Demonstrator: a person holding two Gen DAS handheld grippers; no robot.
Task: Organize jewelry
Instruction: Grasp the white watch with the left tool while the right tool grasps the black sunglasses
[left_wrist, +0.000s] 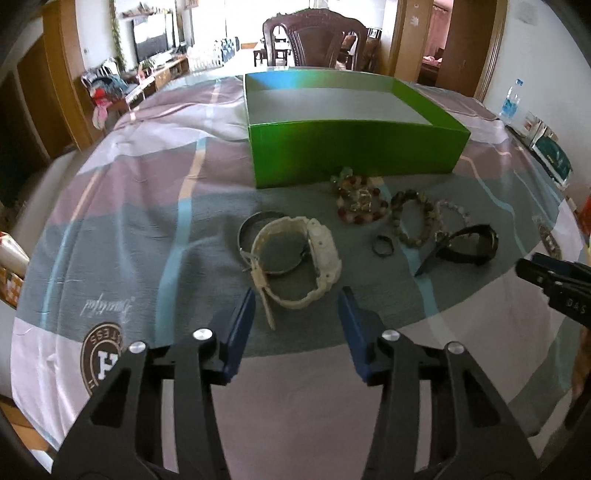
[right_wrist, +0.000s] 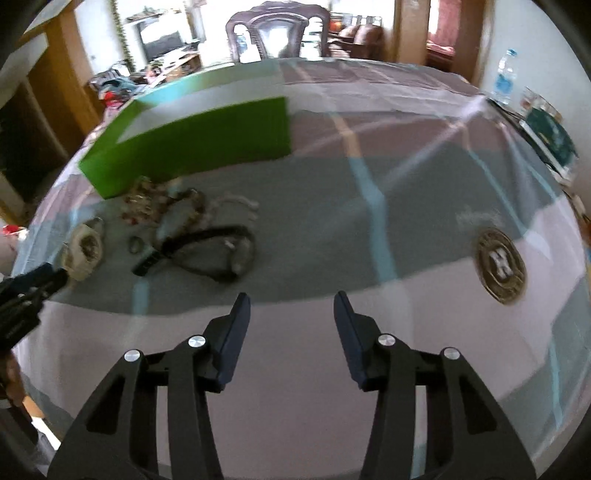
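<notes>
An open green box (left_wrist: 354, 151) stands on the cloth-covered table. In front of it lie a white watch (left_wrist: 295, 254) on a metal bangle (left_wrist: 255, 225), a red-and-white bead bracelet (left_wrist: 364, 206), a green bead bracelet (left_wrist: 413, 221), a pale bead bracelet (left_wrist: 454, 210), a small ring (left_wrist: 383, 245) and a black watch (left_wrist: 469, 245). My left gripper (left_wrist: 297, 295) is open, hovering at the near end of the white watch without gripping it. My right gripper (right_wrist: 291, 298) is open and empty, with the black watch (right_wrist: 218, 251) ahead to its left. The right wrist view is blurred.
A dark wooden chair (left_wrist: 314, 40) stands behind the table's far edge. A water bottle (left_wrist: 511, 99) and teal packets (left_wrist: 554, 155) sit at the right rim. The cloth (left_wrist: 147, 184) carries a round emblem (left_wrist: 101, 354) near the front left.
</notes>
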